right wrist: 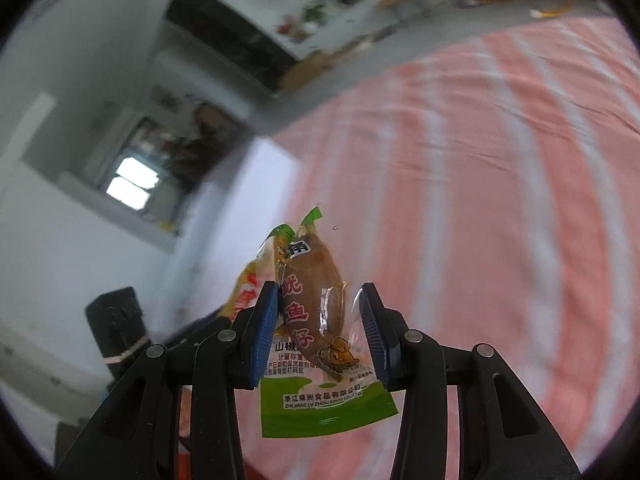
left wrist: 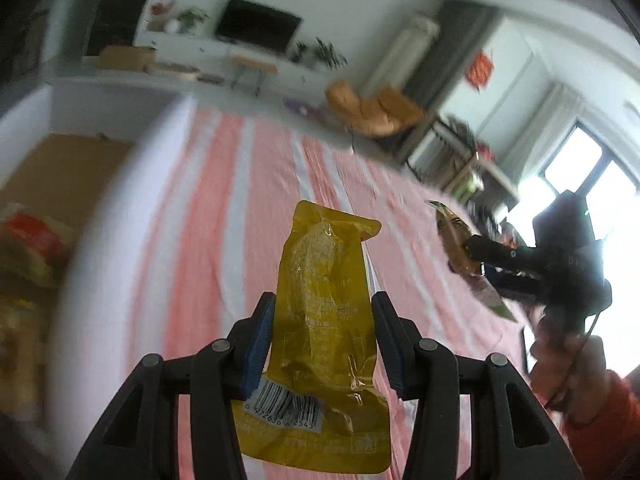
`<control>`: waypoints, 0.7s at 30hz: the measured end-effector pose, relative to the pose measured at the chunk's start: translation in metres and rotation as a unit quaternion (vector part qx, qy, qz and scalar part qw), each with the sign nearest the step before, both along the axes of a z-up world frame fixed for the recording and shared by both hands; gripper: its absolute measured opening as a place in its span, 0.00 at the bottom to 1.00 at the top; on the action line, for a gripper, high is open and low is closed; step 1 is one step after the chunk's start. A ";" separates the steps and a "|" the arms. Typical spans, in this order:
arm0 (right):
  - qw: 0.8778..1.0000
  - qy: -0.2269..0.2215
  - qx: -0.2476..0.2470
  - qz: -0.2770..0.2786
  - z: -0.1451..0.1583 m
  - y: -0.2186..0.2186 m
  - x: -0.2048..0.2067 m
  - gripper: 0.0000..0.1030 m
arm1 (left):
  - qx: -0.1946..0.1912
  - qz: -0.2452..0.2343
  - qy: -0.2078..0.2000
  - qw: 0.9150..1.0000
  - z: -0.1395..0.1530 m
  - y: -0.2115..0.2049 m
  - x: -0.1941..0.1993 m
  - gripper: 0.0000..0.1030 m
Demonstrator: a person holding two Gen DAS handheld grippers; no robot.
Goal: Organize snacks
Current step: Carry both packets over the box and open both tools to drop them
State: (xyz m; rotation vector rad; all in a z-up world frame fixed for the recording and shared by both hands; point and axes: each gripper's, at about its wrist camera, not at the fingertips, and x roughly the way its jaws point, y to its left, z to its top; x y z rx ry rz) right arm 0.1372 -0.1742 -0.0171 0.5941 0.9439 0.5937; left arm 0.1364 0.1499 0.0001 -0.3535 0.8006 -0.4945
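The left tongs are closed on a yellow snack pouch, gripping it across its width; the pouch's long axis runs straight out along the fingers, its top edge pointing away and its barcode end hanging back toward the handle. It hangs clear above the pink striped bed.

The landmark that matters is the white box at the left of the left wrist view. Its curved rim lies just to the left of the yellow pouch, and other packets already lie inside on a brown bottom. Of the two hands the left looks the nearer to the box, so its pouch probably goes in first, with a swing leftward over the rim.

The right tongs are clamped on a green-edged squid snack packet, again held lengthwise along the fingers. A second, yellow-red packet shows just behind the left finger; whether it is gripped too cannot be told. In the left wrist view, the right tongs sit well away from the box, on the far side of the yellow pouch.
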 end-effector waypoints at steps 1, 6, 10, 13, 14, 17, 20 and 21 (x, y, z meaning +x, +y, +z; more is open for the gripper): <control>1.000 -0.007 0.016 0.013 0.009 0.015 0.006 0.42 | -0.011 0.011 -0.007 1.000 0.012 0.015 -0.003 0.46; 0.995 -0.042 0.049 0.077 0.053 0.108 0.021 0.42 | -0.018 0.076 -0.059 0.995 0.066 0.097 -0.022 0.47; 0.988 -0.052 0.044 0.137 0.074 0.203 0.023 0.42 | 0.070 0.153 -0.050 0.985 0.071 0.161 -0.033 0.47; 0.983 -0.049 0.032 0.173 0.071 0.265 0.019 0.43 | 0.125 0.197 -0.027 0.972 0.056 0.193 -0.041 0.54; 0.982 -0.046 0.026 0.180 0.065 0.282 0.019 0.47 | 0.141 0.210 -0.019 0.967 0.050 0.202 -0.045 0.67; 0.980 -0.025 -0.002 0.196 0.038 0.323 0.019 0.65 | 0.171 0.241 -0.012 0.955 0.035 0.217 -0.056 0.82; 0.979 0.007 -0.018 0.203 0.013 0.338 0.017 0.66 | 0.191 0.245 -0.004 0.950 0.020 0.216 -0.067 0.85; 0.979 0.009 -0.023 0.205 0.010 0.338 0.015 0.66 | 0.203 0.250 -0.003 0.947 0.018 0.214 -0.067 0.89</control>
